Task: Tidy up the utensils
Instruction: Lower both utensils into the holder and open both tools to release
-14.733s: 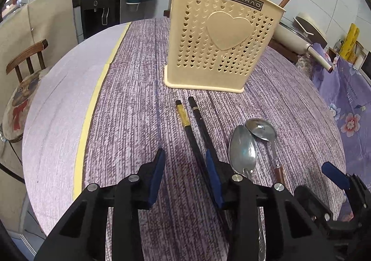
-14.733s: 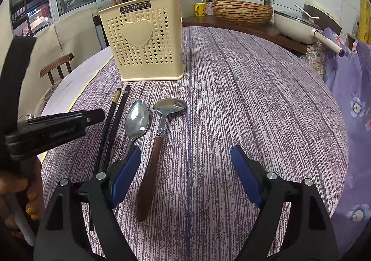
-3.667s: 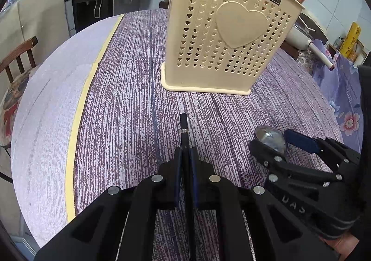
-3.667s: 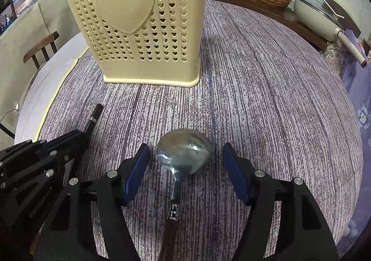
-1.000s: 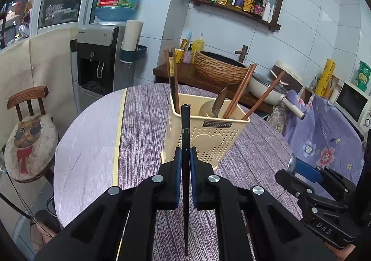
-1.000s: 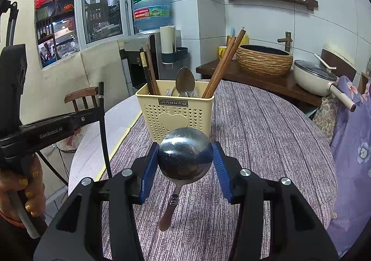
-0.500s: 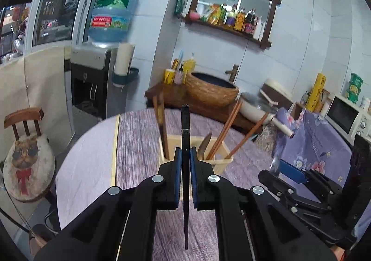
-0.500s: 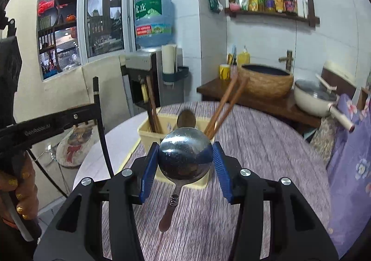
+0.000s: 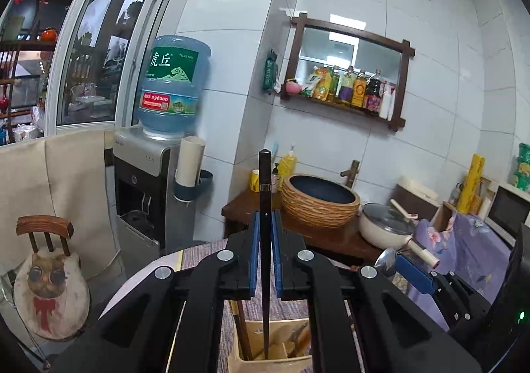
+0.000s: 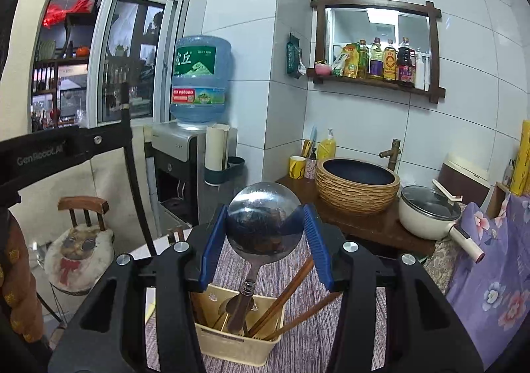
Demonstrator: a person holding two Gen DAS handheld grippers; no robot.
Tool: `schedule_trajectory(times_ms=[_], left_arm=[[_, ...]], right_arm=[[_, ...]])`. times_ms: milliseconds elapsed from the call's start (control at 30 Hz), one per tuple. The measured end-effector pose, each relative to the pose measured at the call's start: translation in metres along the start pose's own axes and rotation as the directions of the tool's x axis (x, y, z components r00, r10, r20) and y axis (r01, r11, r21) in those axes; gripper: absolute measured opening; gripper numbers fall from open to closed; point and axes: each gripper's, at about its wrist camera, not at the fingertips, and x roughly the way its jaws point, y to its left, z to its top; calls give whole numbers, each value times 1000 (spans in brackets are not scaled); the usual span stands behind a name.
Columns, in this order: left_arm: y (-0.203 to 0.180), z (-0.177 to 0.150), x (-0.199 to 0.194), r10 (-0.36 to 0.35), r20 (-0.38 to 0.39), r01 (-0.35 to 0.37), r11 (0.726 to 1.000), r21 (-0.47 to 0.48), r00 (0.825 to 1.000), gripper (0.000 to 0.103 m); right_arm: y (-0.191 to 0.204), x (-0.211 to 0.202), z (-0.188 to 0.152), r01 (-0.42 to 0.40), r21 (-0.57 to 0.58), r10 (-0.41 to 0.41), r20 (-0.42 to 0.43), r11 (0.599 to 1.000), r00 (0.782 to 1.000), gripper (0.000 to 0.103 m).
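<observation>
Below, the cream utensil holder stood on the purple-streaked table with wooden chopsticks and a spoon inside. Above it, the right gripper clamped the bowl of a metal ladle, handle hanging down, while the left gripper pinched a black chopstick upright, tip over the holder.

The left hand-held gripper points roughly level, tipped slightly downward, its blue pads clamped tight on a dark chopstick that stands upright between them. The right hand-held gripper is pitched likewise, its jaws partway apart and pressed against both sides of a steel ladle's bowl, handle hanging down. A sleeve shows at the left edge.
</observation>
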Motion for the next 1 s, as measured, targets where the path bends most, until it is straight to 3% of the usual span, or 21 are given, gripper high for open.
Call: schedule_trajectory(times_ms=[367, 667, 700, 767, 833, 900, 933, 1000], left_arm=[[16, -70, 38, 2, -107, -1, 1000, 5, 994, 8], [28, -99, 47, -9, -186, 9, 1000, 0, 983, 8], [29, -99, 46, -11, -189, 10, 1000, -4, 982, 8], [33, -97, 39, -14, -177, 12, 1000, -15, 984, 8], [36, -94, 28, -21, -160, 18, 1000, -24, 987, 9], [40, -92, 14, -22, -148, 19, 1000, -24, 989, 12], [43, -92, 4, -13, -137, 10, 1000, -21, 990, 20], [47, -94, -11, 1, -120, -3, 1000, -17, 993, 49]], right_arm=[[20, 45, -64, 5, -60, -11, -101, 998, 995, 48], [26, 52, -93, -15, -89, 3, -132, 996, 991, 49], [26, 51, -94, -17, -97, 4, -130, 995, 991, 50], [26, 47, -94, -9, -102, -2, -115, 995, 993, 64], [24, 37, -92, -10, -92, 2, -90, 996, 996, 69], [22, 26, -91, -10, -90, 4, -76, 996, 997, 70], [22, 20, -91, -12, -93, 6, -70, 996, 998, 72], [21, 4, -91, -15, -98, 10, -53, 995, 999, 75]])
